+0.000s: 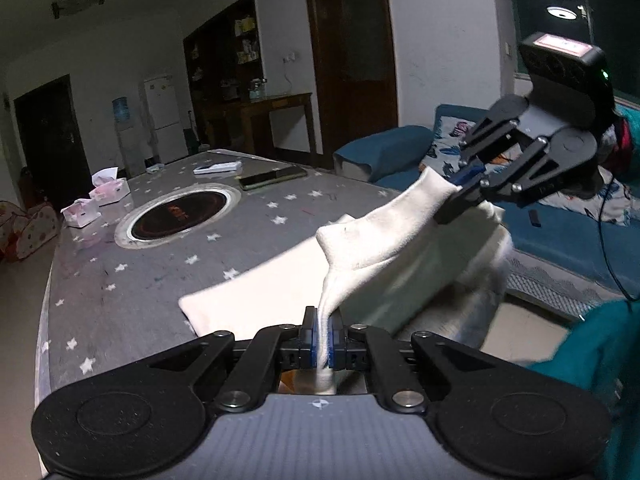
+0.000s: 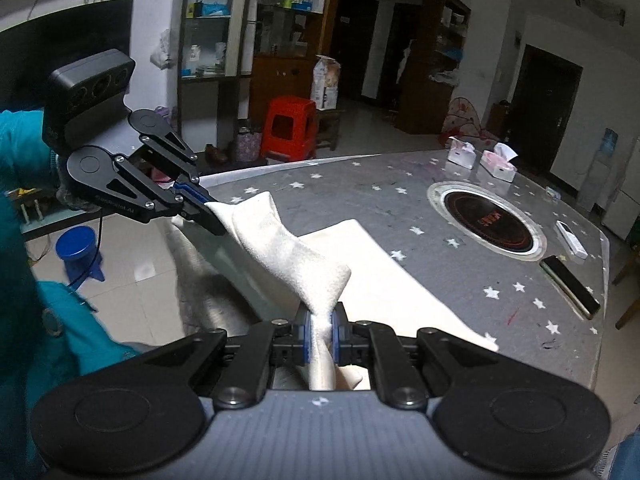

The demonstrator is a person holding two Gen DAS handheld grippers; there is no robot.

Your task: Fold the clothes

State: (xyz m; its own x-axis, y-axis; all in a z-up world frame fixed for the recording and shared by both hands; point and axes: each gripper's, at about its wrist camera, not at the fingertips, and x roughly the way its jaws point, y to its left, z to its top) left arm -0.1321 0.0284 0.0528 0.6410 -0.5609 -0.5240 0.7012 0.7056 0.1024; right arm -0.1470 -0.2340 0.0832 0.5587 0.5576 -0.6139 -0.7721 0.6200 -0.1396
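stretching white garment (image 1: pixel 372 240) taut between grippers

white garment (image 1: pixel 376 240), soft and creased, one edge lifted and stretched taut, the rest draped on the table.

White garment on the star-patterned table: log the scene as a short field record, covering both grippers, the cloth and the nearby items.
garment: white garment, edge lifted, far part lying on the table
left gripper: shut on the white garment
right gripper: shut on the white garment
surface: grey star-patterned table
built-in: round cooktop set in the table
nearby: dark phone, white remote, tissue boxes at the far side
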